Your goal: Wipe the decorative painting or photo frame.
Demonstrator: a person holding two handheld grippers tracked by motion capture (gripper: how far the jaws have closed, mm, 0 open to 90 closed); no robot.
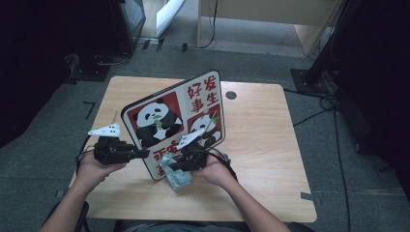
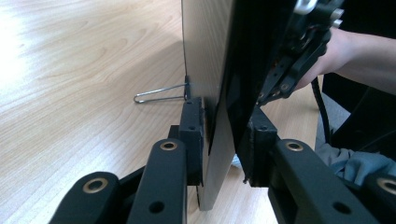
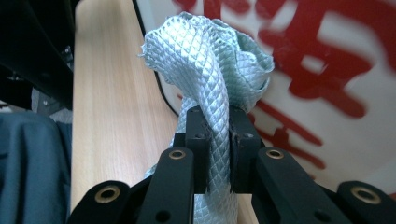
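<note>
Panda sign (image 1: 176,118) upright mid-table, left gripper (image 1: 145,153) straddling its left edge, jaws apart, right gripper (image 3: 217,135) clamped on cloth (image 3: 210,60) against its lower edge, bare table (image 1: 261,140) rightward.

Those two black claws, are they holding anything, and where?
The right gripper pinches a bunched pale-green cloth near its middle. The left gripper straddles the panda board's lower edge.

One camera looks down on the desk (image 1: 270,145) from high up. Two ride low, very close; all see the panda board (image 1: 174,116).
</note>
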